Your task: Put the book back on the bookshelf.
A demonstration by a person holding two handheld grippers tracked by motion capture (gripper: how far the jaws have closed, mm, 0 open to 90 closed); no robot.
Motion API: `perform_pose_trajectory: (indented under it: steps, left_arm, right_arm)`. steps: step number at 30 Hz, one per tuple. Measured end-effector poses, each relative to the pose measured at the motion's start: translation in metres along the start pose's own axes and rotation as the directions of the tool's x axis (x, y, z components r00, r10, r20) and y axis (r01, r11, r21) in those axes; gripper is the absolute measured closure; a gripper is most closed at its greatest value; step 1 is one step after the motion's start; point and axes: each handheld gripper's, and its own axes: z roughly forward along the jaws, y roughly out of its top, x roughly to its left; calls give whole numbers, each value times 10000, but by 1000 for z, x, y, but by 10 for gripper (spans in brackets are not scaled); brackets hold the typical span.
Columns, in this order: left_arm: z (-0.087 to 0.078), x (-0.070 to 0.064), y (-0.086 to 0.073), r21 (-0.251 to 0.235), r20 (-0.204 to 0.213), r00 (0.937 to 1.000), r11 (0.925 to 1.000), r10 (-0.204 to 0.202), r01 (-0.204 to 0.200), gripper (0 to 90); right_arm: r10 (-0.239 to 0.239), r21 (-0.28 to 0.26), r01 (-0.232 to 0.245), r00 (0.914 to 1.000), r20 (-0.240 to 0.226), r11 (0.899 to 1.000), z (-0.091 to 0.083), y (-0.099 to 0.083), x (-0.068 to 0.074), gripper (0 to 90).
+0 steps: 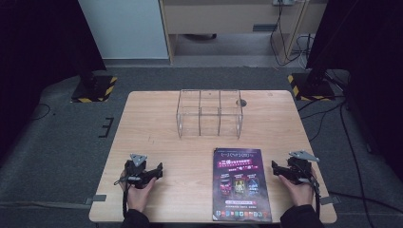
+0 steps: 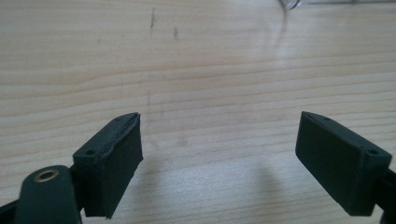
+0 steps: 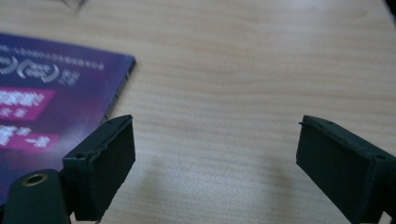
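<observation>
A purple magazine (image 1: 242,183) lies flat near the front edge of the wooden table (image 1: 157,118), right of centre. Its corner (image 3: 56,88) sits just left of my right gripper's jaws. My right gripper (image 1: 281,170) rests on the table beside the magazine's right edge, open, with bare wood between its jaws (image 3: 215,154). My left gripper (image 1: 153,172) rests at the front left of the table, open and holding nothing (image 2: 219,149). A clear plastic organiser (image 1: 210,113) with three compartments stands at the table's middle back.
A round cable hole (image 1: 241,102) is in the tabletop behind the organiser. Two stands with yellow-black striped bases (image 1: 93,89) (image 1: 311,86) flank the table on the carpet. A bottom corner of the organiser (image 2: 292,4) shows far ahead of the left gripper.
</observation>
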Motion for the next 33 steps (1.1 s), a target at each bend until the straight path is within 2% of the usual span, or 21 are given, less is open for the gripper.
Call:
perform_pose_trajectory:
  steps: [2, 7, 12, 17, 24, 33]
  left_arm:
    - [-3, -2, 0, -157, 74, 10000, 9999, 14, -12, 143]
    - [-11, -8, 2, -506, 246, 9997, 9987, -9, 22, 150]
    - [-16, -16, 4, -594, 502, 9987, 9982, 31, -1, 151]
    - [-20, -27, 8, -724, 871, 9961, 9973, 162, -99, 154]
    - [-22, -42, 11, -825, 1263, 9910, 9960, 440, -337, 166]
    - [-20, -56, 17, -1061, 1471, 9883, 9941, 392, -236, 199]
  right_arm:
    - [56, -298, -59, 9999, -102, 9995, -5, 1, 1, 122]
    - [110, -621, -124, 9997, -218, 9980, -15, 1, 2, 131]
    - [180, -983, -223, 9988, -448, 9949, -25, 2, 5, 139]
    - [20, -901, -79, 9979, -653, 9959, -29, 3, 12, 137]
    - [-192, -1056, 72, 9934, -1132, 9944, -34, 7, 23, 131]
    - [-172, -1196, -11, 9883, -1514, 9928, -37, 14, 32, 123]
